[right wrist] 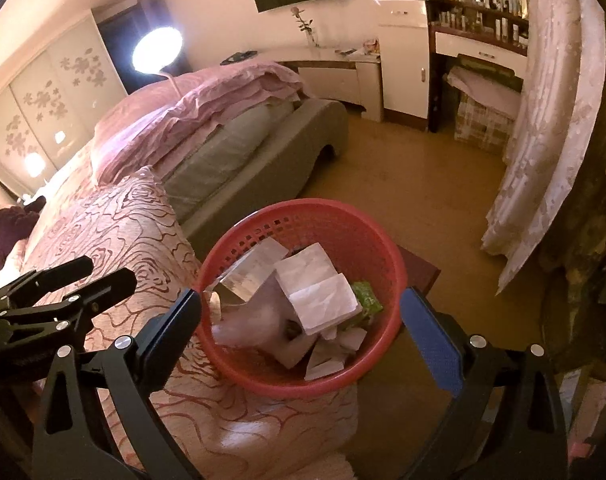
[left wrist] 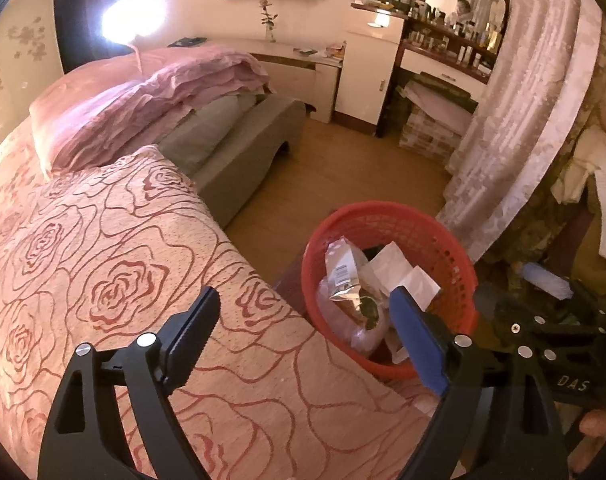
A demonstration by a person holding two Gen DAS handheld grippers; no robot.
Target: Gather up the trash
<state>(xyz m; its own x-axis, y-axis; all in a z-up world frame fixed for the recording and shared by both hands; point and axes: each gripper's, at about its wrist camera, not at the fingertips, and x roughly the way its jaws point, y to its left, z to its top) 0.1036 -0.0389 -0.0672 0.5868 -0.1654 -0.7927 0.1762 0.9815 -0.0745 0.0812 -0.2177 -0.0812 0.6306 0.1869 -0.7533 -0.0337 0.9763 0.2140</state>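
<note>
A red plastic basket (left wrist: 443,240) stands beside the bed and holds trash: a silver foil pouch (left wrist: 343,270), white papers (left wrist: 395,266) and a clear plastic bag (left wrist: 343,320). In the right wrist view the basket (right wrist: 343,224) shows white papers (right wrist: 319,292), foil (right wrist: 247,276) and a green wrapper (right wrist: 367,300). My left gripper (left wrist: 307,332) is open and empty over the bed's edge, left of the basket. My right gripper (right wrist: 303,340) is open and empty, right above the basket. The left gripper also shows in the right wrist view (right wrist: 87,276).
The bed with a rose-patterned cover (left wrist: 115,280) fills the left side, with pink pillows (left wrist: 143,100) and a grey bench (left wrist: 243,148). Wooden floor (left wrist: 343,168) lies beyond the basket. A lace curtain (left wrist: 523,120) hangs at the right. A dresser (left wrist: 443,52) stands at the back.
</note>
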